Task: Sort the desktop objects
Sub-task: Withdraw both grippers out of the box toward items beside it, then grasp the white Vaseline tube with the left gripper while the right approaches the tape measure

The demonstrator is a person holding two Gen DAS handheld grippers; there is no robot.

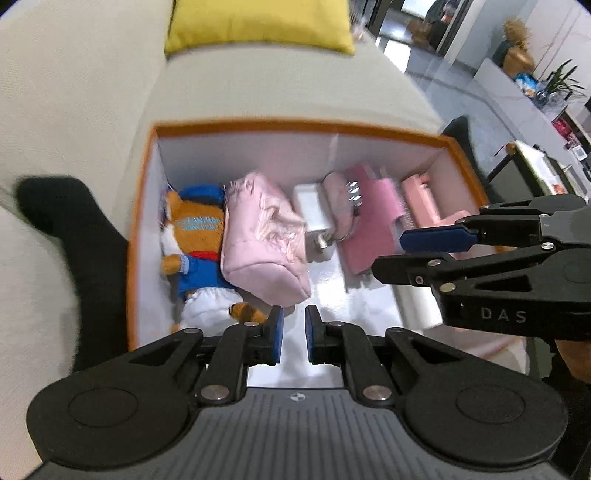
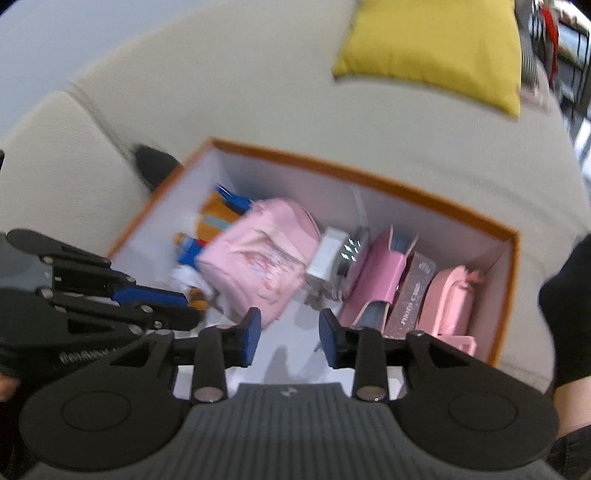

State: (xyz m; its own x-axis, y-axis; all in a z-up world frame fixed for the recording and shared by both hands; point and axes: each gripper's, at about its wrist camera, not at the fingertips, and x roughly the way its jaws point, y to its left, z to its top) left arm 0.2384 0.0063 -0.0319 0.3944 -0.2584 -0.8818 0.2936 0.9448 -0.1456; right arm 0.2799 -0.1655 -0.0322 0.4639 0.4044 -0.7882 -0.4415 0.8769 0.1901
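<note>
An orange-rimmed box (image 1: 295,127) with white walls sits against a beige sofa; it also shows in the right wrist view (image 2: 369,181). Inside lie a plush fox in blue (image 1: 201,251), a pink pouch (image 1: 262,240), a white charger (image 1: 314,218), a pink case (image 1: 369,221) and a pink device (image 1: 424,203). My left gripper (image 1: 293,336) hovers over the box's near side, jaws slightly apart and empty. My right gripper (image 2: 290,338) is open and empty above the box floor; it shows from the side in the left wrist view (image 1: 410,254).
A yellow cushion (image 1: 258,26) lies on the sofa (image 1: 258,85) behind the box. A black object (image 1: 74,240) lies left of the box. A dark pink box (image 2: 412,295) stands between the pink items. Room furniture and a plant (image 1: 561,81) are at far right.
</note>
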